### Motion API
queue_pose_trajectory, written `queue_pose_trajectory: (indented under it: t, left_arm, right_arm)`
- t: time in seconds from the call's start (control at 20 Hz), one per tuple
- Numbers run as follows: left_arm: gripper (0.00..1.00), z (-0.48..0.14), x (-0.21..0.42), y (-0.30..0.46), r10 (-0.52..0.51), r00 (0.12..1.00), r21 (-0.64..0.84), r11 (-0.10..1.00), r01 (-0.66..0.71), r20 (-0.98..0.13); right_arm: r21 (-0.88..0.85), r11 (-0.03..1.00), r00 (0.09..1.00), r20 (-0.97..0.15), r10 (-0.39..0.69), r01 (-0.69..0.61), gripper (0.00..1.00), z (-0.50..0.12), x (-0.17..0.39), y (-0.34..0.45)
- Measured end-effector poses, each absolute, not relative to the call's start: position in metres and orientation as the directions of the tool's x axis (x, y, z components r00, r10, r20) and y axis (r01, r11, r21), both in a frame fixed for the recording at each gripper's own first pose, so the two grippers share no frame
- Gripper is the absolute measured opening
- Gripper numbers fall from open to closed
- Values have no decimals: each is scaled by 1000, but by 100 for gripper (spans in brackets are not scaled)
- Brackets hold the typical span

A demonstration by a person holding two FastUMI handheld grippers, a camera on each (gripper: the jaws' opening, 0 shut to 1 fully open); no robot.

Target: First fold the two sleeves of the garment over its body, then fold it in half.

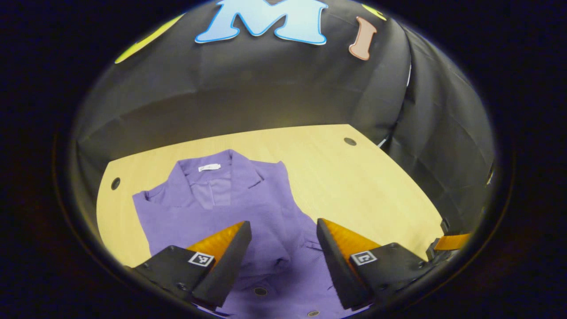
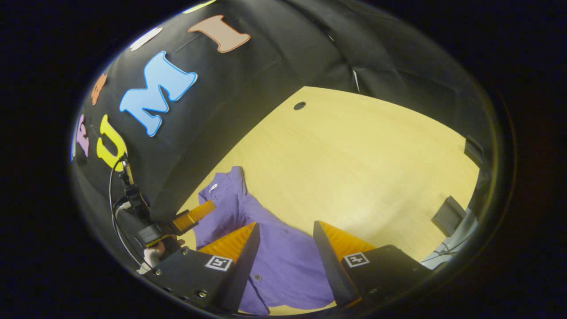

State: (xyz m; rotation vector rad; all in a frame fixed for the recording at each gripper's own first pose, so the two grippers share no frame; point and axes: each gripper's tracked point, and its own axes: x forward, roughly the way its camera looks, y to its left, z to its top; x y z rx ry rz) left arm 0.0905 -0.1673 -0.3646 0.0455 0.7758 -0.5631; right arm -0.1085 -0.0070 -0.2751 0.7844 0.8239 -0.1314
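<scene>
Sleeves look folded in; halving fold left to do.
Left gripper (image 1: 283, 252) & right gripper (image 2: 283, 254): jaws wide apart, holding nothing, both over purple woven collared shirt (image 1: 248, 199), which lies flat on pale wooden table (image 1: 367, 186), collar toward booth wall.

I see dim, warm light from above; the table (image 1: 354, 177) glows brightest, the wall cloth (image 1: 266, 88) stays murky. Fisheye bending grows toward every rim, worst near 3 and 9 o'clock. Soft blur throughout.
</scene>
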Motion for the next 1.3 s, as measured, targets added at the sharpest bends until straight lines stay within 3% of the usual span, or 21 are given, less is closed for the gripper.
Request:
queue_pose_trajectory:
  t: [0.05,0.65,1.3]
  left_arm:
    - [99,-363,91,-168,-467,576,-160,850,503,-671]
    - [94,-337,93,-139,-467,623,-166,862,479,-627]
    - [95,-358,38,-15,-320,670,-72,926,370,-670]
  right_arm:
    - [573,721,687,-702,187,389,76,-275,-107,-5]
    - [575,731,677,-704,214,367,76,-281,-92,4]
    - [523,815,554,-767,323,248,76,-314,-106,47]
